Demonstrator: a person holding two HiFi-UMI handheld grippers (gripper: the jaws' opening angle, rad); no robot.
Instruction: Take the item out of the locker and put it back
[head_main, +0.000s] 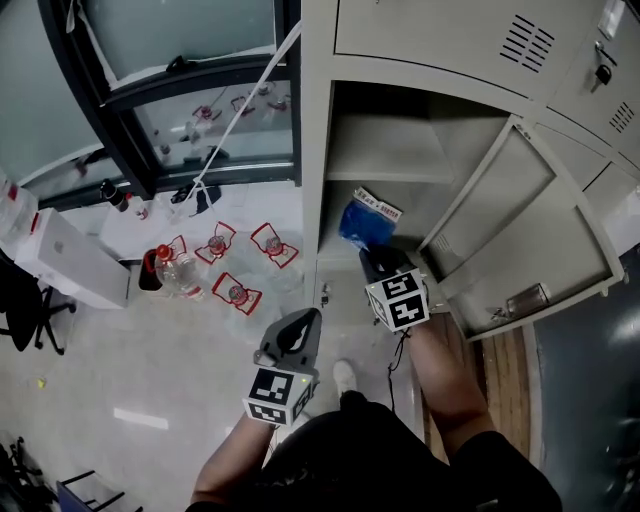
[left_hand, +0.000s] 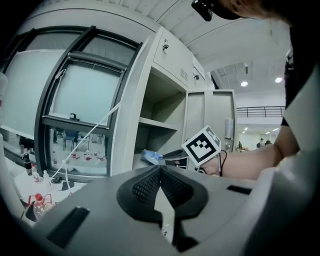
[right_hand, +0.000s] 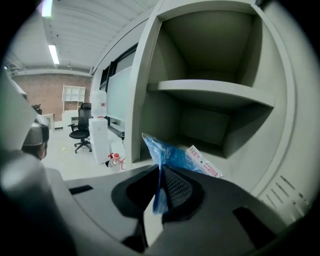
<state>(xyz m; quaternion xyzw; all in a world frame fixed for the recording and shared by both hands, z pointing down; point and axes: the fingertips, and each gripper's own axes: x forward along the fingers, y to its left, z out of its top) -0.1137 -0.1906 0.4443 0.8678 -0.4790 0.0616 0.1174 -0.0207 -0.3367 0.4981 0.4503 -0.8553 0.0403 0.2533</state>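
Head view shows the left gripper (head_main: 300, 328) at 7 o'clock, its 2 jaws pressed together on nothing, outside the locker (head_main: 316, 150). At 1 o'clock from it, the right gripper (head_main: 378, 262) pinches the blue bag (head_main: 360, 222) at the mouth of the compartment under the shelf (head_main: 385, 172). The open door (head_main: 530, 230) stands at 3 o'clock.

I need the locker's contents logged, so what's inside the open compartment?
A blue plastic bag, pinched by the right gripper, below the shelf near the front; the shelf top looks bare. What lies behind the bag is hidden.
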